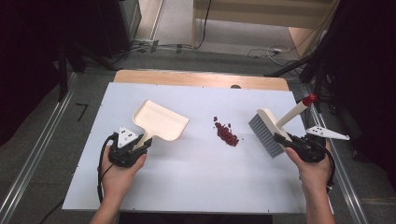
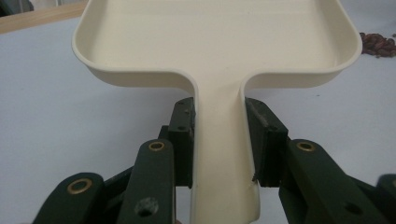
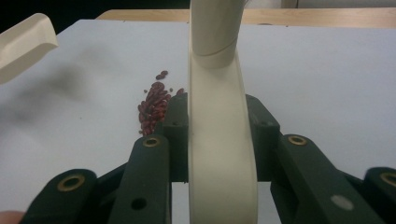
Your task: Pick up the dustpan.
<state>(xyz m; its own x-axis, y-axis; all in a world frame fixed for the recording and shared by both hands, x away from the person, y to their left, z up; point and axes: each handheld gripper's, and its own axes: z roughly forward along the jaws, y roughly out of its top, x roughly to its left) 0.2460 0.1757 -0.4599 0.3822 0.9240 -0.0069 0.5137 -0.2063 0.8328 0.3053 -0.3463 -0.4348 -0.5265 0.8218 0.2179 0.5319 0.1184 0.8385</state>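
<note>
A cream dustpan [image 1: 161, 121] hangs a little above the white table top at the left; my left gripper [image 1: 142, 144] is shut on its handle [image 2: 219, 154], pads pressed against both sides. At the right, my right gripper [image 1: 282, 139] is shut on the cream handle [image 3: 219, 140] of a hand brush [image 1: 266, 133] with grey bristles and a red tip [image 1: 309, 99]. A small pile of dark red beans [image 1: 226, 133] lies on the table between pan and brush; the beans [image 3: 154, 107] also lie past my right jaws, and the beans [image 2: 378, 44] peek beside the pan's corner.
The white sheet [image 1: 187, 177] covers a wooden table whose far edge [image 1: 201, 78] is bare. Metal rails [image 1: 37, 149] run along both sides. Cables [image 1: 266, 51] lie on the floor beyond. The dustpan's edge [image 3: 23, 44] shows at the left of the right gripper view.
</note>
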